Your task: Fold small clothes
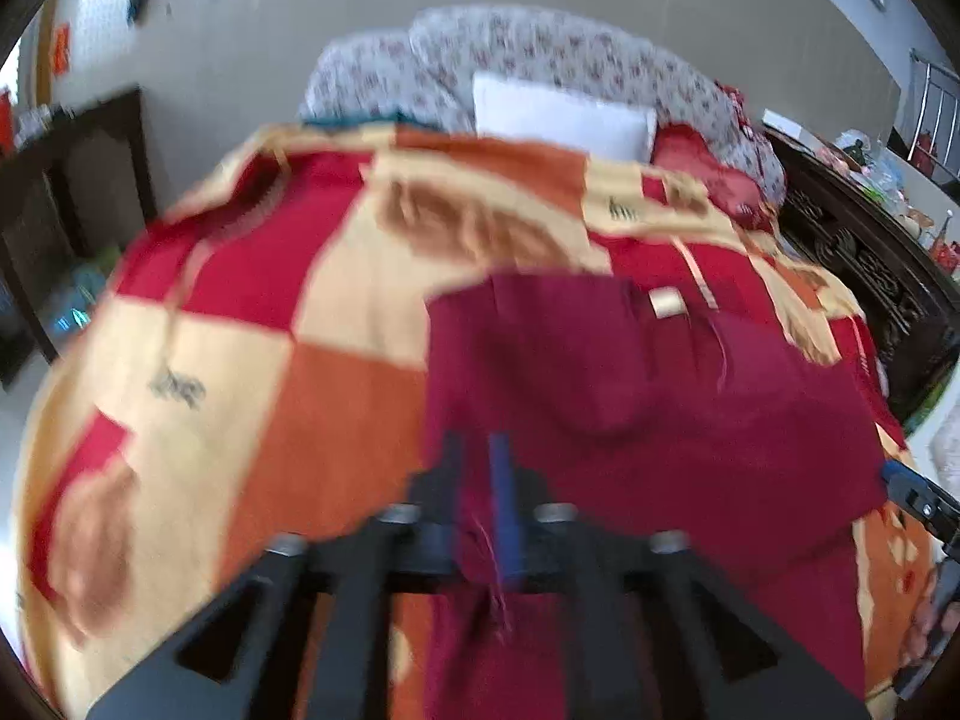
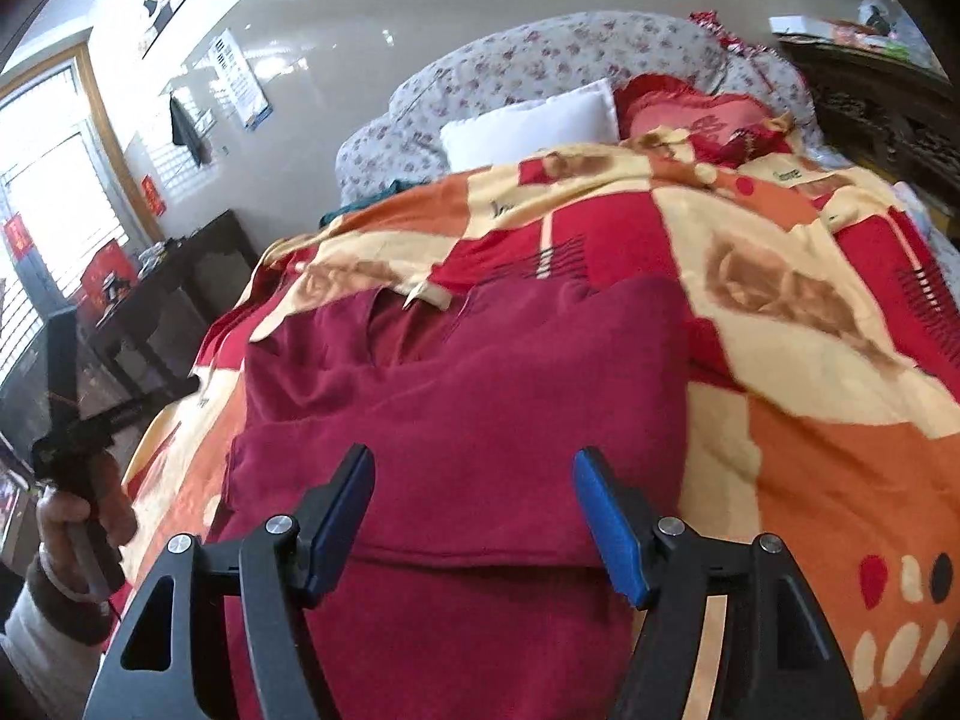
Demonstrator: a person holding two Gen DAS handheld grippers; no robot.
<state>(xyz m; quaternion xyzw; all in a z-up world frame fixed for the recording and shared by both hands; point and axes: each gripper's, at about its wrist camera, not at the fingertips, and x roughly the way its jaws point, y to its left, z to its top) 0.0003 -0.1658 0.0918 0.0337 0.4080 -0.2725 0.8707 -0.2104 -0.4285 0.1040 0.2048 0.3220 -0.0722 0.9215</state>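
One maroon garment (image 2: 468, 396) lies on the bed's blanket (image 2: 810, 420); its near end runs out of frame. The left view is blurred. The left hand-held gripper (image 1: 480, 498) is clenched on the garment's edge, cloth bunched between its fingers. The right hand-held gripper (image 2: 474, 516) is released, jaws spread above the garment. Two pillows (image 2: 534, 120) sit behind.

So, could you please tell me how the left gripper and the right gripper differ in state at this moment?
The left gripper is shut on the dark red garment, with cloth pinched between its fingers; the right gripper is open and holds nothing. The left one's view is motion-blurred; the right one's view is sharp. Both are over the same garment on the patterned blanket.
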